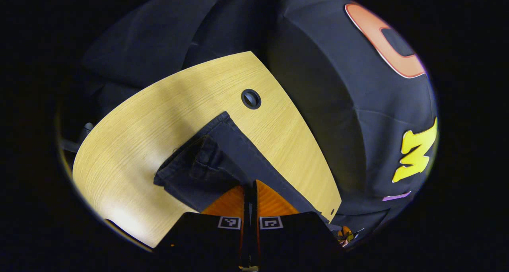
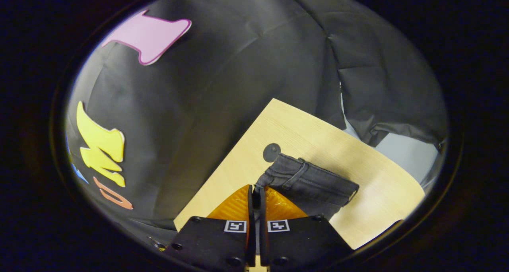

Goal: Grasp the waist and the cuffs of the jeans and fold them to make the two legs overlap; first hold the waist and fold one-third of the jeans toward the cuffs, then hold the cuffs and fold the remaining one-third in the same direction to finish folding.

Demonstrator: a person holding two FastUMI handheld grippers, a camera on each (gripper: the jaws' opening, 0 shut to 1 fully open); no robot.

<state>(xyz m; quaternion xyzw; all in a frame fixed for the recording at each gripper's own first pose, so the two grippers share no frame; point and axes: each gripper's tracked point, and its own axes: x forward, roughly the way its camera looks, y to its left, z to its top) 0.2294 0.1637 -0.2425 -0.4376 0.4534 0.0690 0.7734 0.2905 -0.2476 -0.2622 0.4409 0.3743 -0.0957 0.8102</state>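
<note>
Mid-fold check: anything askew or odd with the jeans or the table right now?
Nothing stands out. The jeans lie on the table, with the left tongs and right tongs both closed at their near edge. Whether the fingers actually pinch cloth cannot be told. No spill or damage shows.

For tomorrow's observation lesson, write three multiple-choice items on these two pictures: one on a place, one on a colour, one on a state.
1. Where do the jeans lie?
A. on the wooden table
B. on a chair
C. in a basket

2. What colour are the jeans?
A. white
B. red
C. dark, near black

3. How do the fingers of the left gripper stand?
A. spread wide
B. closed together
C. bent apart sideways

Answers:
1. A, the cloth rests flat on the light wood top.
2. C, both views show dark denim.
3. B, only a thin slit shows between the fingers; the right gripper looks alike.
</note>
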